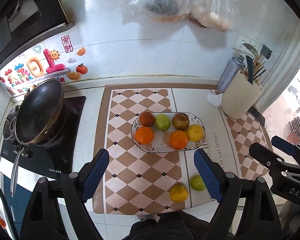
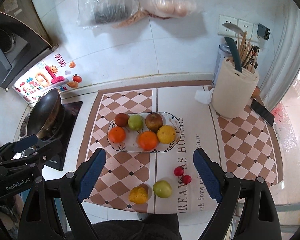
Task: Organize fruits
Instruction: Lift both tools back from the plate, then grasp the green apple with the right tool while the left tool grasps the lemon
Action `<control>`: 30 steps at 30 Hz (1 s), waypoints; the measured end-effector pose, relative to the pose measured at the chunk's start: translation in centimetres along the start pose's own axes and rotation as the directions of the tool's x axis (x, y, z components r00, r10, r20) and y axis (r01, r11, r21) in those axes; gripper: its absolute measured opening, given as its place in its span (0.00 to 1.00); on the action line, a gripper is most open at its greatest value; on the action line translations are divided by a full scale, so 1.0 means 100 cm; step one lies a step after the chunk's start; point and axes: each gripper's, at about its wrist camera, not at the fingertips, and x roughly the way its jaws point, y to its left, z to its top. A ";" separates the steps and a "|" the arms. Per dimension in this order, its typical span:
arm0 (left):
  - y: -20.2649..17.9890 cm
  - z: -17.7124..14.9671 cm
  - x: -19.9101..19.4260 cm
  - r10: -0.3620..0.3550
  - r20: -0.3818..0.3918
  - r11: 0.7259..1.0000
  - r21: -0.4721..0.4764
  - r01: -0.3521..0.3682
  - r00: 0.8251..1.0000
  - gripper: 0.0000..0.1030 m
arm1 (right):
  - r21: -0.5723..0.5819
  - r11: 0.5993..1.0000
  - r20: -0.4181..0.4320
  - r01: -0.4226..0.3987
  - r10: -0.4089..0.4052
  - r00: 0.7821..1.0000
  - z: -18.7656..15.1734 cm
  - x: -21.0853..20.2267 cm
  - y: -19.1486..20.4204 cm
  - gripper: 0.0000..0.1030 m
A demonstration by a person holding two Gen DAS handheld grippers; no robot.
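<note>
A patterned plate on the checkered mat holds several fruits: two oranges, a yellow fruit, a green one and two brownish-red ones. Loose on the mat near the front edge lie a yellow lemon, a green fruit and two small red fruits. My left gripper is open and empty above the mat, left of the loose fruit. My right gripper is open and empty, with the loose fruit between its fingers in view.
A black wok sits on the stove at left. A cream utensil holder with a knife and chopsticks, a spray can and a phone stand at back right. Plastic bags hang on the tiled wall.
</note>
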 end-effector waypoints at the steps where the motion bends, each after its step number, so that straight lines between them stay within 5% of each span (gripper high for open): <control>1: 0.000 -0.001 -0.002 -0.003 0.002 1.000 0.001 0.003 1.000 0.84 | 0.002 1.000 0.001 -0.001 0.001 1.000 0.000 -0.002 0.000 0.89; 15: -0.006 -0.011 0.009 -0.015 -0.038 1.000 -0.023 0.015 0.999 0.84 | 0.047 0.999 -0.050 -0.027 0.030 0.998 -0.006 0.008 -0.011 0.92; 18: -0.010 -0.014 0.024 -0.007 -0.077 1.000 -0.007 0.007 0.997 1.00 | 0.062 0.998 -0.087 -0.008 0.014 0.996 -0.010 0.024 -0.023 0.94; 21: -0.014 -0.022 0.050 0.002 -0.131 1.000 0.001 -0.002 0.991 1.00 | 0.081 0.997 -0.133 0.006 0.005 0.991 -0.018 0.047 -0.036 0.94; 25: -0.025 -0.045 0.115 -0.028 -0.322 1.000 0.003 0.030 0.946 1.00 | 0.123 0.992 -0.221 0.011 0.016 0.975 -0.037 0.089 -0.060 0.94; 30: -0.039 -0.095 0.203 -0.194 -0.577 0.980 -0.142 0.136 0.793 1.00 | 0.198 0.980 -0.304 0.005 0.056 0.951 -0.066 0.133 -0.091 0.92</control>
